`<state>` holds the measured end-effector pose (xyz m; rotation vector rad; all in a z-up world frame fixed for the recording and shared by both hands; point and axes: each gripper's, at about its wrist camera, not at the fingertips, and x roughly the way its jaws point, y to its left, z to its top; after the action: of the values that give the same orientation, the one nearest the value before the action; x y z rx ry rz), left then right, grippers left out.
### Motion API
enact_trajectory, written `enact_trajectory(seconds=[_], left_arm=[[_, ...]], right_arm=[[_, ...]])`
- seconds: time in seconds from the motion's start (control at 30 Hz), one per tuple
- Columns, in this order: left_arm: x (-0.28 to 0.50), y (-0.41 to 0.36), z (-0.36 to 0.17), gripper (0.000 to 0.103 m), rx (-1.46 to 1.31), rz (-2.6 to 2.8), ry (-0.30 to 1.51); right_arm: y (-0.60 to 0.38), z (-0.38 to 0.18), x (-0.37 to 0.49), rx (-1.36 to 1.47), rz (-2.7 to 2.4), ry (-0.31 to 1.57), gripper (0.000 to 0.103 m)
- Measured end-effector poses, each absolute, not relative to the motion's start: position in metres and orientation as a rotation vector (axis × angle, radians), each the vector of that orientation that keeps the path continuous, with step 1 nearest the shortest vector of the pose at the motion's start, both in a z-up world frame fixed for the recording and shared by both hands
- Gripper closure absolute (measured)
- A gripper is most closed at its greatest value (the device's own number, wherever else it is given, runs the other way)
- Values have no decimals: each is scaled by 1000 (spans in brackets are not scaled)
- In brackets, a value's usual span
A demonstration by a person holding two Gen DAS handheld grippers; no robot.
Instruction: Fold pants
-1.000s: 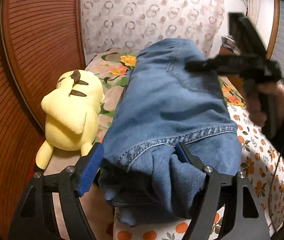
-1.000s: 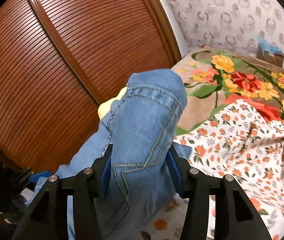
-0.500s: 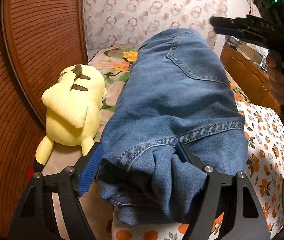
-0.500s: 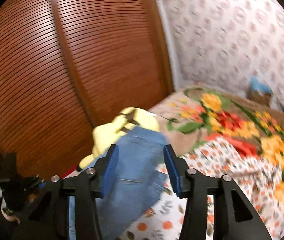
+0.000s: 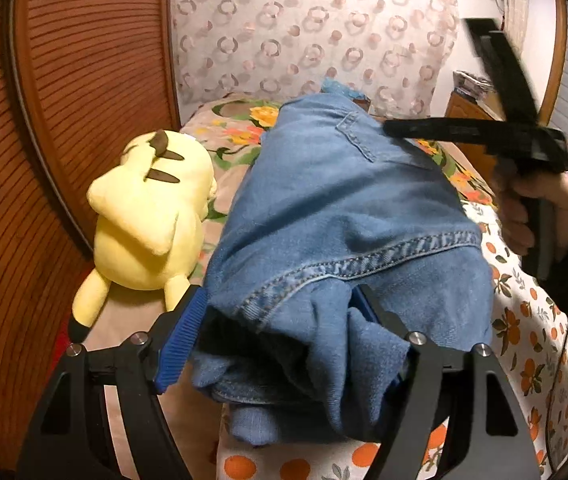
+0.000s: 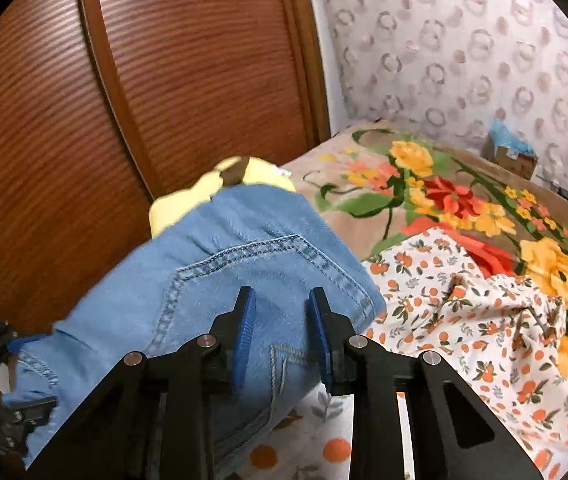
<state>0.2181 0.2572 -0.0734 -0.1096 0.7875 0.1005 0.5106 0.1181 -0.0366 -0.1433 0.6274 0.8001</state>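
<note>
Denim bunched up right at the lens: the left gripper (image 5: 280, 344) has its fingers spread wide around a thick wad of the jeans (image 5: 343, 216) at the near edge of the bed (image 5: 523, 320), fabric between them and spilling over the right finger, so that end looks grasped on bulk. Risk one: a loose, lumpy bite like that can shed layers, and the stack slumps off the mattress edge. Moving up the pants, folded and lying lengthwise on the orange-print sheet (image 6: 463, 320), the right gripper (image 6: 282, 320) hovers over the back pocket, its jaws closing, nothing visibly pinched between them. If it comes down on the pocket alone, only the top layer lifts and the fold peels open. Just beside the jeans on the left sits the yellow plush toy (image 5: 152, 216); a sideways drag could knock it. Beyond, the floral blanket (image 6: 443, 200) is bare.
</note>
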Motion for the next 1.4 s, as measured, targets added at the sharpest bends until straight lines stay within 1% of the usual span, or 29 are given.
enact_trajectory(seconds=[0.13, 0.23, 0.4, 0.57, 0.7, 0.77, 0.83, 0.87, 1.03, 1.1, 1.13, 1.17, 1.2, 1.27, 1.4], left_arm=[[204, 247, -53, 27, -92, 115, 735], [192, 236, -38, 27, -76, 116, 698], [171, 202, -12, 27, -49, 81, 641], [152, 163, 6, 24, -25, 28, 586], [140, 134, 16, 19, -10, -18, 554], [135, 123, 20, 12, -7, -39, 541], [128, 111, 24, 2, -4, -48, 522], [124, 106, 25, 1, -5, -52, 509], [106, 84, 32, 0, -19, -88, 474], [97, 74, 35, 0, -20, -92, 466], [93, 71, 36, 0, -19, -90, 462], [87, 67, 38, 0, -21, -84, 452], [83, 64, 40, 0, -21, -77, 449], [75, 59, 42, 0, -19, -65, 453], [60, 51, 43, 0, 2, -55, 450]], right_arm=[[90, -20, 459, -142, 793, 556, 75], [59, -18, 419, -135, 774, 524, 75], [-1, -20, 347, -106, 717, 483, 75], [-56, -15, 275, -75, 643, 448, 75], [-90, -11, 234, -57, 580, 420, 74], [-104, -12, 214, -54, 545, 406, 75], [-118, -13, 188, -49, 517, 395, 75], [-126, -13, 178, -46, 503, 390, 75], [-152, -13, 114, -29, 435, 358, 74], [-152, -14, 95, -20, 411, 344, 66], [-154, -14, 84, -16, 398, 335, 65], [-159, -17, 72, -14, 386, 327, 62], [-162, -17, 61, -12, 372, 319, 57], [-161, -20, 46, -9, 351, 309, 53], [-157, -23, 19, 2, 293, 303, 48]])
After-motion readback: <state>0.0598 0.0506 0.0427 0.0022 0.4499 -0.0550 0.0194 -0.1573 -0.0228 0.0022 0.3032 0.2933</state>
